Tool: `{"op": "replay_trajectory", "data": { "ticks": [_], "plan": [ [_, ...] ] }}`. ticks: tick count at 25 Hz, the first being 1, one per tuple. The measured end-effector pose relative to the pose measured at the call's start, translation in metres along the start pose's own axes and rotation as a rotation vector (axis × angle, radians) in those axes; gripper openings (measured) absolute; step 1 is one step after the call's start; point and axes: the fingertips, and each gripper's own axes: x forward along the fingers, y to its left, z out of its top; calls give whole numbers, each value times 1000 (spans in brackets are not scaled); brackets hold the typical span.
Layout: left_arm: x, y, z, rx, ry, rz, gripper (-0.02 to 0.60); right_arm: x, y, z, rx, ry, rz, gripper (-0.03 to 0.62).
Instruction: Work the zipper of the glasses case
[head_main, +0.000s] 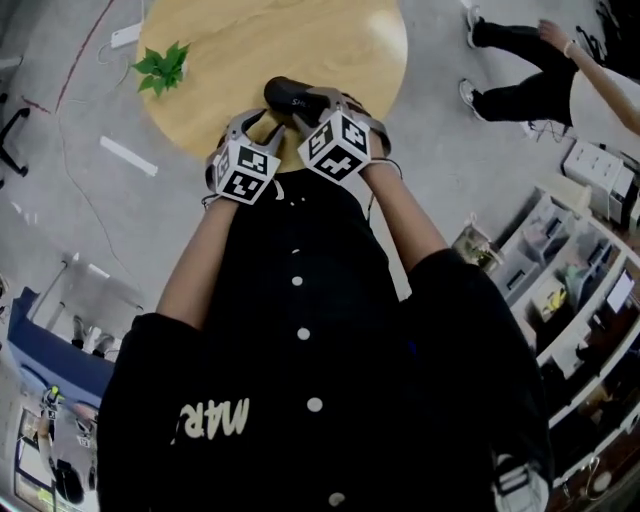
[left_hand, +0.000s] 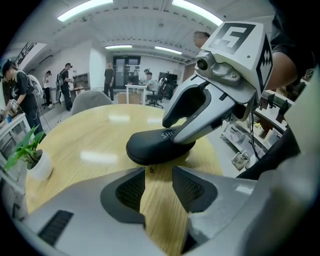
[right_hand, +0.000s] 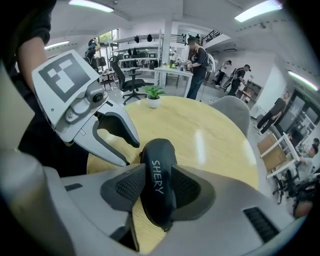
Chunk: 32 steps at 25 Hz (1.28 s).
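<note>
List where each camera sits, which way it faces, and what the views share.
Head view: on the person's head, looking steeply down at the round table; torso, forearms, left gripper and right gripper show.
Left gripper view: rides the left gripper, looking along its open jaws at the glasses case; the right gripper shows beyond.
Right gripper view: rides the right gripper, looking along jaws closed on the glasses case; the left gripper shows at left.
Shared: all three show the case and the potted plant.

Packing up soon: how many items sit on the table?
2: the glasses case at the near edge, in the right tongs, and a potted plant near the far left edge. Others may be hidden.
</note>
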Motion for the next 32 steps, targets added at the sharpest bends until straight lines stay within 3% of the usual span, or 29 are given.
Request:
{"op": "replay_trajectory", "data": {
  "ticks": [14,18,22,26,32],
  "plan": [
    [18,11,-3,-66,16,57,151,6,0,2,-31,42,128,169],
    [21,15,-4,-68,42,92,76,5,0,1,-42,38,130,170],
    [21,15,-5,-39,57,117,15,4,-1,1,-38,51,126,170],
    [22,15,-7,-6,75,121,6,6,0,1,-41,69,130,170],
    [19,20,-8,155,146,142,5,7,1,0,-67,96,127,170]
  ]
}}
